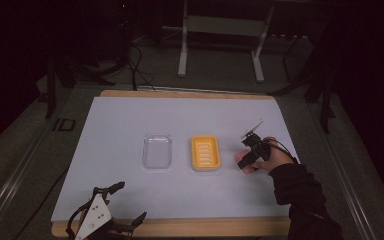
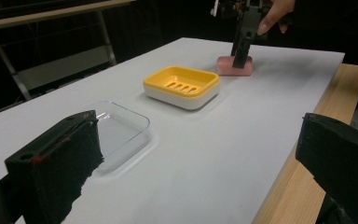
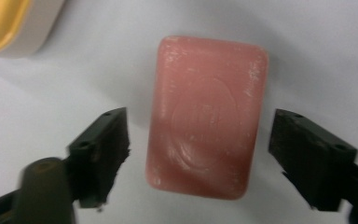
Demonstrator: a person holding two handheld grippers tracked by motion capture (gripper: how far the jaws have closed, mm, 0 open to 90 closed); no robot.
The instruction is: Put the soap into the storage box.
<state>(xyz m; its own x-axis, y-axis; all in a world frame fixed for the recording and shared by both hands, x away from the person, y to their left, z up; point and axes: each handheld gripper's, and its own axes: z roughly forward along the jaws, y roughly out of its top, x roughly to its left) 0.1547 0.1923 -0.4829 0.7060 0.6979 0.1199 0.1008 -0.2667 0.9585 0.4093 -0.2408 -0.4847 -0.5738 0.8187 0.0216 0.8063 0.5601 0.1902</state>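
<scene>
A pink bar of soap (image 3: 207, 116) lies flat on the white sheet, to the right of a yellow soap dish (image 1: 205, 152). My right gripper (image 3: 204, 137) hangs over the soap, open, with one jaw on each side of the bar and a gap on both sides. In the high view the right gripper (image 1: 247, 156) points down at the soap (image 1: 240, 161), and a hand holds it. The left gripper (image 1: 128, 202) rests at the table's front left edge, open, with nothing between its jaws. From there the soap (image 2: 235, 66) and the dish (image 2: 182, 86) lie far ahead.
A clear plastic tray (image 1: 157, 151) sits left of the yellow dish. The white sheet (image 1: 130, 120) covers a wooden table whose edge (image 2: 303, 121) shows at the front. A metal frame (image 1: 220, 45) stands on the floor beyond the table.
</scene>
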